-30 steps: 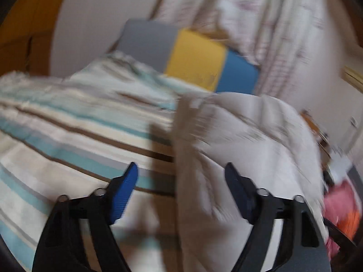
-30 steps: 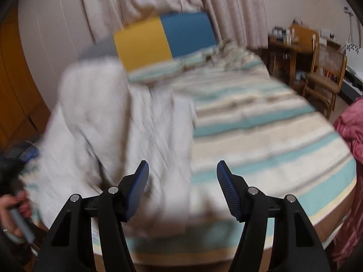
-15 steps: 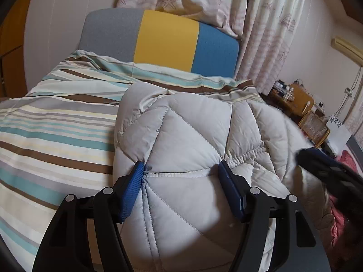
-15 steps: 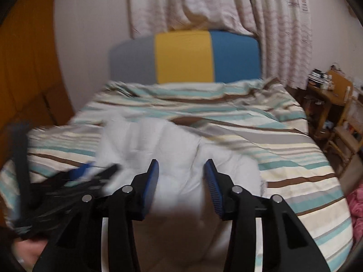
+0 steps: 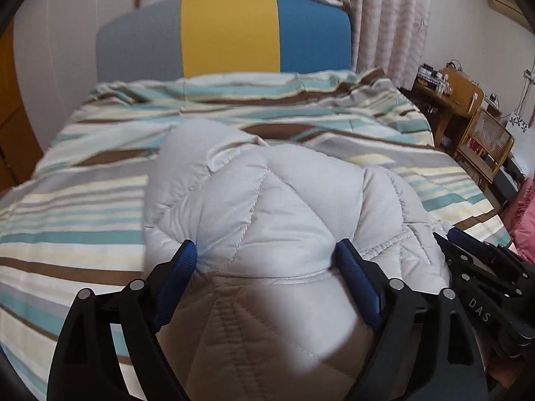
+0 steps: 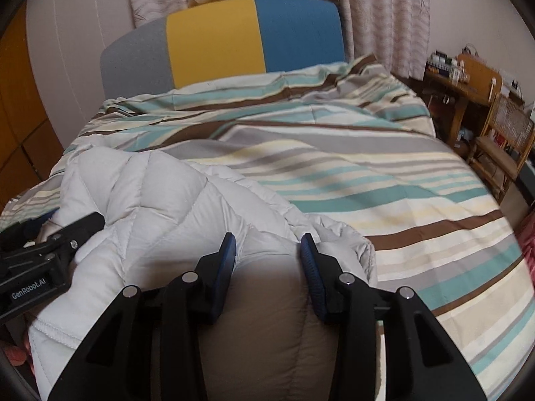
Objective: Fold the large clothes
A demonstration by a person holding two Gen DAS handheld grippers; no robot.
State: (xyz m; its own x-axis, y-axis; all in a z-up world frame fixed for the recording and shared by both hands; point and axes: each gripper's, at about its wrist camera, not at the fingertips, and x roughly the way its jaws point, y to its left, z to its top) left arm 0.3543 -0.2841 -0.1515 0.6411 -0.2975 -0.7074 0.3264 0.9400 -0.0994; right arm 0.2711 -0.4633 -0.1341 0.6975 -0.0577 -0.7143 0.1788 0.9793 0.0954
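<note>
Our left gripper (image 5: 265,255) has just opened wide around the hem of the jacket (image 5: 267,200), our right gripper (image 6: 267,250) pinches a fold; it lies puffy, light and springy at the bed's (image 6: 418,207) near edge, so seams suit best.

The jacket (image 5: 267,207) lies on the bed (image 5: 83,207), headboard (image 5: 230,33) behind.

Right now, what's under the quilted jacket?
The striped bedspread runs out from under the quilted jacket on all visible sides. Anything directly beneath the jacket is covered and can't be seen.
</note>
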